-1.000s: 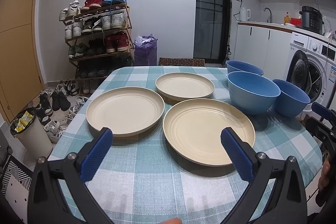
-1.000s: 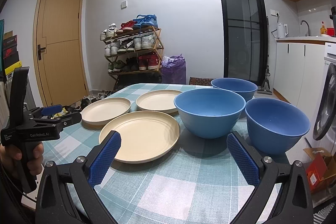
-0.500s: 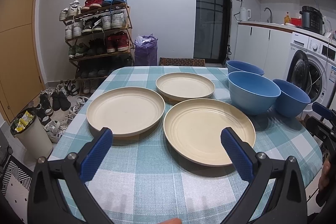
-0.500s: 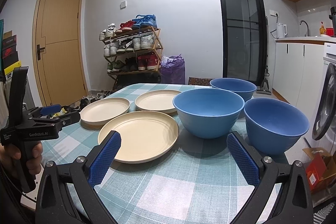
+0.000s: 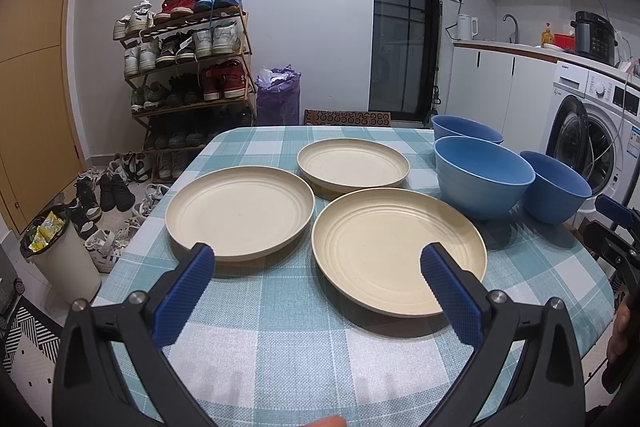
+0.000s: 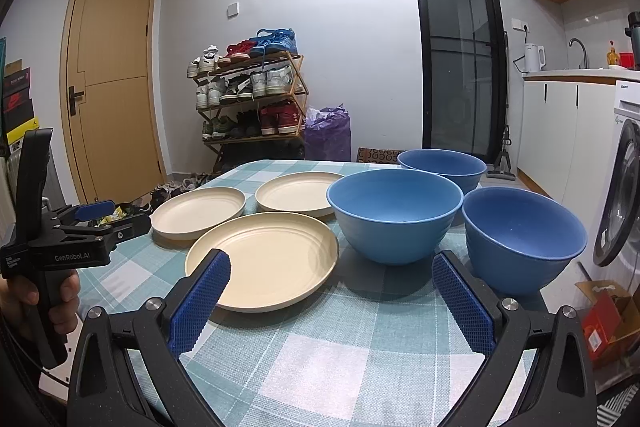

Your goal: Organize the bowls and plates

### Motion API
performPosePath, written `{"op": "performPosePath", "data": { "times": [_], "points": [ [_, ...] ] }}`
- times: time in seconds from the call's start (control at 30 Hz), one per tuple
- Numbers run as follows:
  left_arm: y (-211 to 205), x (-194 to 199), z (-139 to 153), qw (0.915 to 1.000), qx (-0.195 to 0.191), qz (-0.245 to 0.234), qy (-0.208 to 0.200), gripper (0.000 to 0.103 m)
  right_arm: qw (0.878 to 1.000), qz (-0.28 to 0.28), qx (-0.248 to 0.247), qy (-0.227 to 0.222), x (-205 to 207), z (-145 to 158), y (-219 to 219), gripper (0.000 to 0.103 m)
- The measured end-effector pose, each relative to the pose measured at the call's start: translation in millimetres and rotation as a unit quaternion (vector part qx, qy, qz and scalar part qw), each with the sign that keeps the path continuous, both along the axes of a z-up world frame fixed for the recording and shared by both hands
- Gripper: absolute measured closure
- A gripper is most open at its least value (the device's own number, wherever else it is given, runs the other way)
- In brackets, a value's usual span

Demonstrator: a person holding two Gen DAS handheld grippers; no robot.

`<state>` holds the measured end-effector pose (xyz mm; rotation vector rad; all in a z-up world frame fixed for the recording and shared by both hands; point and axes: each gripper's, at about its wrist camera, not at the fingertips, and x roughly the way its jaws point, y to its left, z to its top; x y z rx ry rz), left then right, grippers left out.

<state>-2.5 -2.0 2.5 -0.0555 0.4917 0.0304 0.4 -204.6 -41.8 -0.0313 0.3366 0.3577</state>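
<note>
Both tools are spread wide and hold nothing. The left tool (image 5: 316, 265) hangs low over the near edge of the table (image 5: 304, 355), and the right tool (image 6: 330, 273) does the same further to the right.

Nearest the left tool lie two cream plates side by side: the near plate (image 5: 398, 251), partly between its fingers, and the left plate (image 5: 240, 211) just beside it, the rims close but apart. The far plate (image 5: 352, 163) sits behind them. In front of the right tool stand the middle bowl (image 6: 394, 213) and the right bowl (image 6: 522, 235), nearly touching; the far bowl (image 6: 442, 165) is behind them.

Risks, as I judge them: the plates are shallow and lie flat, so a finger may fail to get under a rim and push the plate across the cloth instead. The right bowl stands near the table's edge, so a nudge could tip it off. Pinching a bowl by one wall may let it swing and knock its neighbour
</note>
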Motion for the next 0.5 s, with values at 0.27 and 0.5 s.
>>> {"op": "performPosePath", "data": {
  "times": [0.27, 0.5],
  "points": [
    [-0.8, -0.1, 0.4, 1.0, 0.001, 0.001, 0.0, 0.0, 1.0, -0.002, 0.001, 0.0, 0.0, 0.4, -0.9, 0.0],
    [-0.9, -0.1, 0.3, 1.0, 0.001, 0.001, 0.0, 0.0, 1.0, -0.001, 0.0, 0.0, -1.1, 0.1, -1.0, 0.0]
  ]
}}
